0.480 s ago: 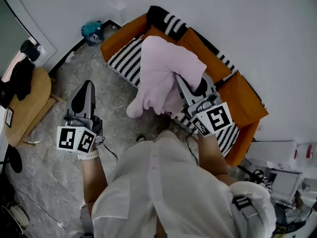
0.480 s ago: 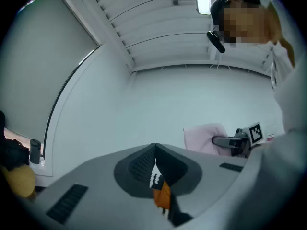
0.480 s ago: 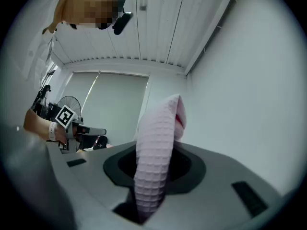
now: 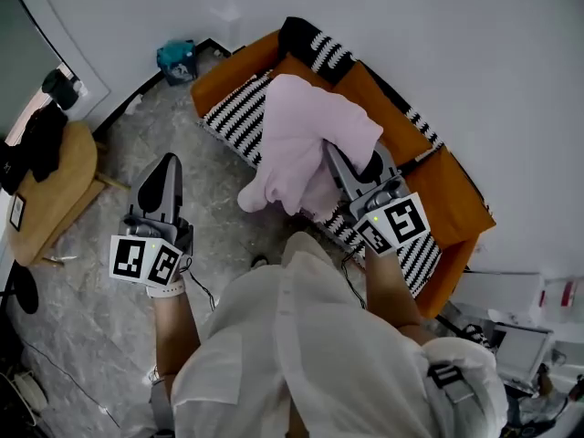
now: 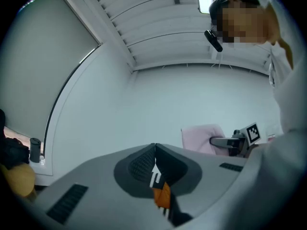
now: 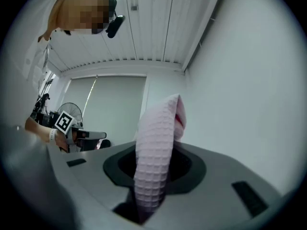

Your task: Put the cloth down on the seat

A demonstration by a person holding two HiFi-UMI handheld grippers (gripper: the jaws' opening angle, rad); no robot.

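A pale pink waffle cloth (image 4: 306, 140) hangs bunched over the black-and-white striped seat (image 4: 235, 117) of an orange sofa (image 4: 394, 121). My right gripper (image 4: 340, 160) is shut on it, holding it above the seat's middle. In the right gripper view the cloth (image 6: 159, 128) rises out from between the pads of the right gripper (image 6: 152, 169). My left gripper (image 4: 165, 170) is shut and holds nothing, out over the floor to the sofa's left. Its jaws (image 5: 154, 150) meet edge to edge in the left gripper view, where the cloth (image 5: 199, 138) shows at the right.
A round wooden table (image 4: 50, 194) with dark items on it stands at the left. A teal object (image 4: 175, 57) lies in the corner by the sofa's end. The floor (image 4: 91, 290) is grey marble. Boxes and clutter (image 4: 516, 336) sit at the lower right beside the wall.
Almost nothing differs. The cloth stays clamped in the right gripper above the seat, and both grippers have shifted only slightly in the picture.
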